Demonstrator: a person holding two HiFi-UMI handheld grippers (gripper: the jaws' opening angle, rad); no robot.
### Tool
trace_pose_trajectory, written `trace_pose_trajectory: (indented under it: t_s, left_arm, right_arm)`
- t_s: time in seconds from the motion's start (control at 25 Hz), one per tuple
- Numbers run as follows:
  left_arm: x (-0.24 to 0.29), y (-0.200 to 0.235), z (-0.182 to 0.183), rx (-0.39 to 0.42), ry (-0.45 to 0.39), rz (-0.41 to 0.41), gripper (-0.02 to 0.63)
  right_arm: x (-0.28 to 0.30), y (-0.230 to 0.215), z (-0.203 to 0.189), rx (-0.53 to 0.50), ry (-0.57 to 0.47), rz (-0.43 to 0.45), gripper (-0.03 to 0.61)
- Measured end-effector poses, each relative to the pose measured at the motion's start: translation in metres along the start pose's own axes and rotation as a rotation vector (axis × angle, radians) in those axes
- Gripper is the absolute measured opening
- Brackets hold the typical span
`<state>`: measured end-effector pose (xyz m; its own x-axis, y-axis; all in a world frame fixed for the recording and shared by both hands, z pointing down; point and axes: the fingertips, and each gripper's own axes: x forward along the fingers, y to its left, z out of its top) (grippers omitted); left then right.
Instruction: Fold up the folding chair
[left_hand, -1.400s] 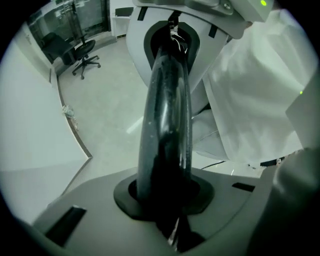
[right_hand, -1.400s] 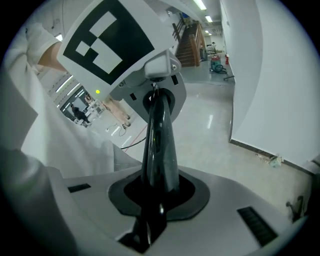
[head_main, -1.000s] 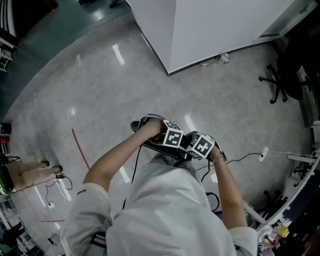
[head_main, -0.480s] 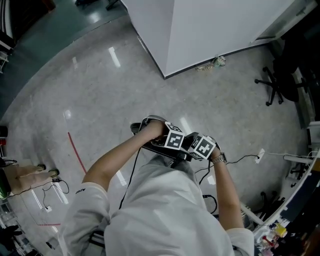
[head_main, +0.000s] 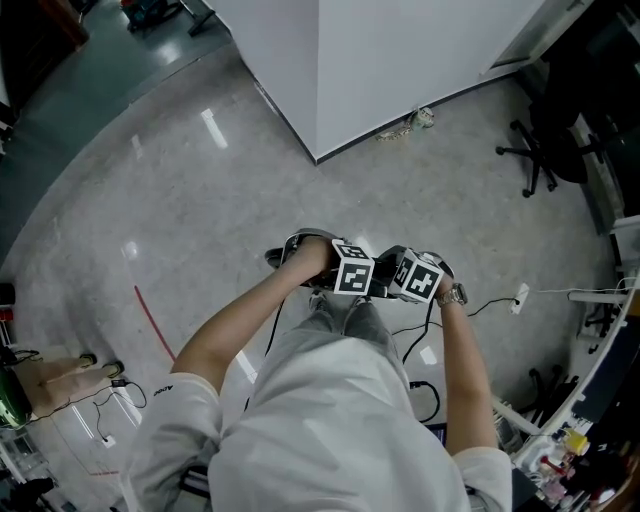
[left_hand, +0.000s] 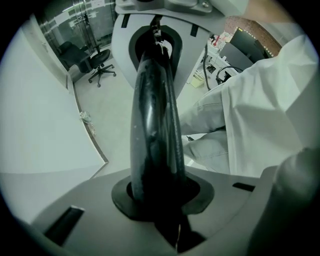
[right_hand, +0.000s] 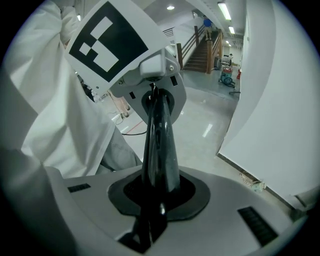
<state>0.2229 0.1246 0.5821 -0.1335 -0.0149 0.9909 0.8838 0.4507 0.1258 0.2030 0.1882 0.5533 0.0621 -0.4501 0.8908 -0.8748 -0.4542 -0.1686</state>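
You held the left tongs (left_hand: 161, 202) and right tongs (right_hand: 156, 192) pinched narrow on the black chair bar (left_hand: 152, 125) running between them, probably to share its weight evenly.

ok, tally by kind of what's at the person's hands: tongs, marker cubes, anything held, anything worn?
tongs: 2, left gripper and right gripper, both shut on the black bar
marker cubes: 2
black bar: 1
wristwatch: 1
total: 6
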Motion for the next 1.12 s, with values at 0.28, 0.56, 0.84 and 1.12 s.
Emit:
trace_pose_trajectory:
  t_s: [0.28,0.56,0.84,1.12]
  left_arm:
    - [-0.005,0.013,0.01,-0.037,-0.04,0.017,0.072]
    - [-0.01,0.032,0.012,-0.143,-0.07,0.026,0.072]
    - [-0.014,0.068,0.037,-0.24,-0.083,0.065,0.072]
    - [-0.019,0.125,0.035,-0.185,-0.076,0.038,0.071]
  right_arm:
    - [-0.008,-0.023,-0.003,-0.092,0.025,0.015,0.077]
    - [-0.012,-0.055,0.004,-0.2,0.062,0.038,0.097]
    - [-0.025,-0.095,-0.012,-0.291,0.084,0.064,0.103]
    - [-0.035,-0.14,-0.01,-0.276,0.041,0.034,0.079]
